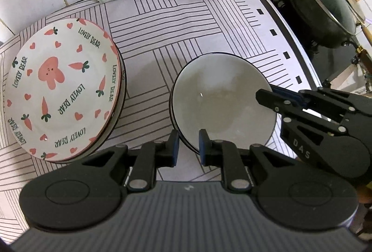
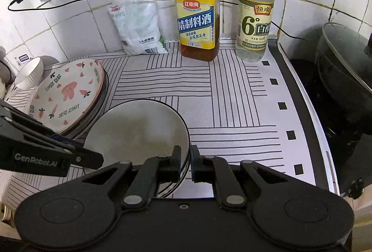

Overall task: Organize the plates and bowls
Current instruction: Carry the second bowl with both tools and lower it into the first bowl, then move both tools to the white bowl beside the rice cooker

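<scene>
A grey bowl with a dark rim (image 1: pixel 220 98) sits on the striped mat, seemingly on top of another bowl. My left gripper (image 1: pixel 187 147) straddles its near rim with a gap at each pad, so it is open. My right gripper (image 2: pixel 185 164) is shut on the bowl (image 2: pixel 137 128) at its right rim; it shows from the side in the left wrist view (image 1: pixel 269 95). A stack of pink "Lovely Bear" plates (image 1: pixel 62 87) lies left of the bowl, and also shows in the right wrist view (image 2: pixel 67 94).
A cooking wine bottle (image 2: pixel 197 19), a vinegar bottle (image 2: pixel 254 19) and a salt bag (image 2: pixel 139 28) stand against the tiled wall. A lidded black wok (image 1: pixel 323 5) sits on the stove at right. A small white bowl (image 2: pixel 30 75) lies far left.
</scene>
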### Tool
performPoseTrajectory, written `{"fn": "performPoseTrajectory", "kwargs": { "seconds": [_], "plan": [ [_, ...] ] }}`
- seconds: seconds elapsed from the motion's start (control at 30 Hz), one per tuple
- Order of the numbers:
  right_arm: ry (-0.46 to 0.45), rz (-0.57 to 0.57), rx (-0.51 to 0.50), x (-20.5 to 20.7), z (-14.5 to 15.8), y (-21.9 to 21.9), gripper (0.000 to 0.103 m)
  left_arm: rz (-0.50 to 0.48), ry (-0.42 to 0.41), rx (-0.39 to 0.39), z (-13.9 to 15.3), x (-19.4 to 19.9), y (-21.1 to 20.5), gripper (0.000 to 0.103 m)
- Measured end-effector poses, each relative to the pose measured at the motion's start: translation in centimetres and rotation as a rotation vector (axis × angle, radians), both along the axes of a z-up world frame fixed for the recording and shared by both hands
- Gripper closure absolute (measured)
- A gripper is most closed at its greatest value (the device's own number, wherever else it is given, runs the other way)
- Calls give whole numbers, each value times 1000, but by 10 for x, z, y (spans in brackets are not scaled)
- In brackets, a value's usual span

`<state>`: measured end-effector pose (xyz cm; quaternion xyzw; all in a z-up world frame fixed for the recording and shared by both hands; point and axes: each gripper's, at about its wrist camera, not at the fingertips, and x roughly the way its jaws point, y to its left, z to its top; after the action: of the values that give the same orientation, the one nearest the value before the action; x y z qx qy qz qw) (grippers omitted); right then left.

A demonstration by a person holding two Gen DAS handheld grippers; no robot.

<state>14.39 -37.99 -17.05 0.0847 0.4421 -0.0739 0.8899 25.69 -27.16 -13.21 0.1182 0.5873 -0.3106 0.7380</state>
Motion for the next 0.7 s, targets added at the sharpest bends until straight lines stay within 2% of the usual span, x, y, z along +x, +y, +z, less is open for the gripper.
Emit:
{"fn": "performPoseTrajectory", "kwargs": {
  "seconds": [0.2, 0.4, 0.53, 0.63, 0.7],
  "plan": [
    [12, 9, -33, -7, 15, 9, 84, 1, 32, -50, 16, -9, 12, 79],
    [14, 3, 1, -21, 34, 21, 71, -23, 11, -84, 37, -24, 26, 70],
    [13, 9, 35, -32, 43, 33, 68, -37, -8, -82, 50, -32, 41, 64],
    [-14, 31, 54, -40, 52, 45, 57, -54, -15, -83, 57, -37, 54, 62],
    [-28, 42, 53, -45, 58, 56, 46, -68, -21, -80, 62, -40, 64, 62]
  ]
}}
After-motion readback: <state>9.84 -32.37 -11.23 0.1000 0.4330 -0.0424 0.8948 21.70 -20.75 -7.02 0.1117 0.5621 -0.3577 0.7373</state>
